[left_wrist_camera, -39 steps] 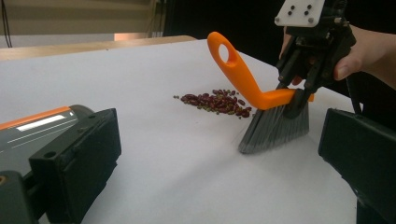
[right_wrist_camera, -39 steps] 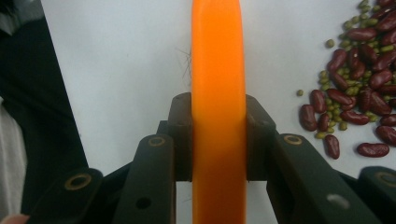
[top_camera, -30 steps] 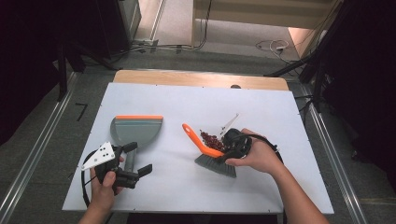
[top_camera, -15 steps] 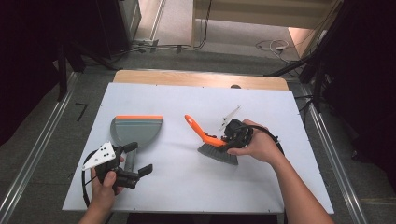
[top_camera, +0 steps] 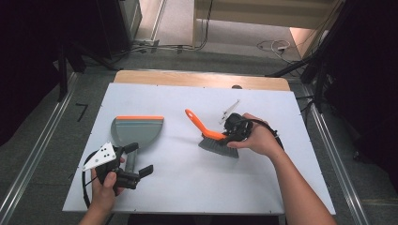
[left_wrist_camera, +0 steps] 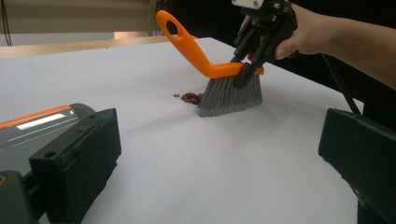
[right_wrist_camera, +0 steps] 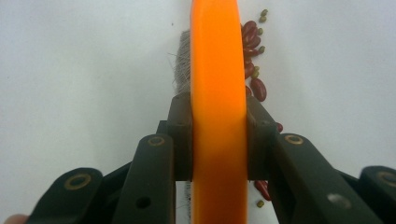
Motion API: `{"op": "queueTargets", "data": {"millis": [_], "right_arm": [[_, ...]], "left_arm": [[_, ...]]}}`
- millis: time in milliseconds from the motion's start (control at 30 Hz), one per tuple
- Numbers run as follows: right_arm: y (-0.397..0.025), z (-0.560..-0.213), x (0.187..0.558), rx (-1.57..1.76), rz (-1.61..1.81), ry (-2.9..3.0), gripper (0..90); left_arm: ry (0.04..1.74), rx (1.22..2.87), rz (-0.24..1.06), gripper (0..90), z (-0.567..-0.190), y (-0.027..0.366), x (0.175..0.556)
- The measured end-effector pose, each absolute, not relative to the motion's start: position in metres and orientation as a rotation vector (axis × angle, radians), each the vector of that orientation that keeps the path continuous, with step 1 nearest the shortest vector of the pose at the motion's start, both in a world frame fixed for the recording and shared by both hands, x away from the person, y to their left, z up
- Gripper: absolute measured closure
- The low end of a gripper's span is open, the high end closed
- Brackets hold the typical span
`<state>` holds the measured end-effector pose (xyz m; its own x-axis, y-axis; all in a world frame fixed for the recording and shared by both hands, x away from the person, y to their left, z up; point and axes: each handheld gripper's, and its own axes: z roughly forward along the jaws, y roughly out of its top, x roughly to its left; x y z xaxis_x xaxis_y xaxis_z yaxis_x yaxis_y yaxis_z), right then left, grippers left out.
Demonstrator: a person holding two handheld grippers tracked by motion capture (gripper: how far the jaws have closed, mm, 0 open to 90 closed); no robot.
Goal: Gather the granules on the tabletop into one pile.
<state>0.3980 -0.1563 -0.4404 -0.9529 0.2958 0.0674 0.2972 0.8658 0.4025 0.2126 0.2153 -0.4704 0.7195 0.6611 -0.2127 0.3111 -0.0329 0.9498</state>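
A hand brush (top_camera: 212, 137) with an orange handle and grey bristles stands bristles-down at the middle of the white table (top_camera: 197, 192). My right gripper (top_camera: 231, 133) is shut on its orange back (right_wrist_camera: 218, 93). A small heap of red and green beans (left_wrist_camera: 188, 97) lies against the bristles, to the right of the brush back in the right gripper view (right_wrist_camera: 252, 70). A grey dustpan (top_camera: 139, 131) with an orange lip lies flat at the left. My left gripper (top_camera: 140, 160) is open just in front of the pan, and the pan's handle (left_wrist_camera: 39, 125) runs beside its left jaw.
A wooden strip (top_camera: 202, 79) edges the table's far side, with cables on the floor (top_camera: 274, 47) beyond it. Metal rails (top_camera: 33, 159) run along both sides of the table. Bare white surface lies between dustpan and brush.
My right gripper has carried the brush a little to the right and farther away, and the beans are now tucked against its bristles. The left gripper and dustpan have stayed put.
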Motion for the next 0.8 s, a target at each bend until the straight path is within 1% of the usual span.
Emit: {"op": "queueTargets", "data": {"millis": [200, 300, 433, 600, 800], "right_arm": [[-0.156, -0.438, 0.401, -0.496, -0.662, -3.056, 68.1], [-0.154, -0.428, 0.399, -0.598, -0.664, -3.079, 68.3], [-0.153, -0.413, 0.400, -0.672, -0.793, -2.992, 68.4], [-0.130, -0.409, 0.395, -0.826, -0.840, -2.904, 68.3], [-0.096, -0.427, 0.401, -1.174, -0.907, -2.679, 68.4]], "left_arm": [[0.800, 1.628, 0.334, 0.3, -0.471, 0.215, 0.213], [0.801, 1.627, 0.334, 0.2, -0.471, 0.216, 0.213], [0.801, 1.628, 0.335, 0.3, -0.471, 0.216, 0.214], [0.800, 1.629, 0.335, 0.3, -0.471, 0.215, 0.214], [0.798, 1.630, 0.333, 0.3, -0.471, 0.216, 0.213]]}}
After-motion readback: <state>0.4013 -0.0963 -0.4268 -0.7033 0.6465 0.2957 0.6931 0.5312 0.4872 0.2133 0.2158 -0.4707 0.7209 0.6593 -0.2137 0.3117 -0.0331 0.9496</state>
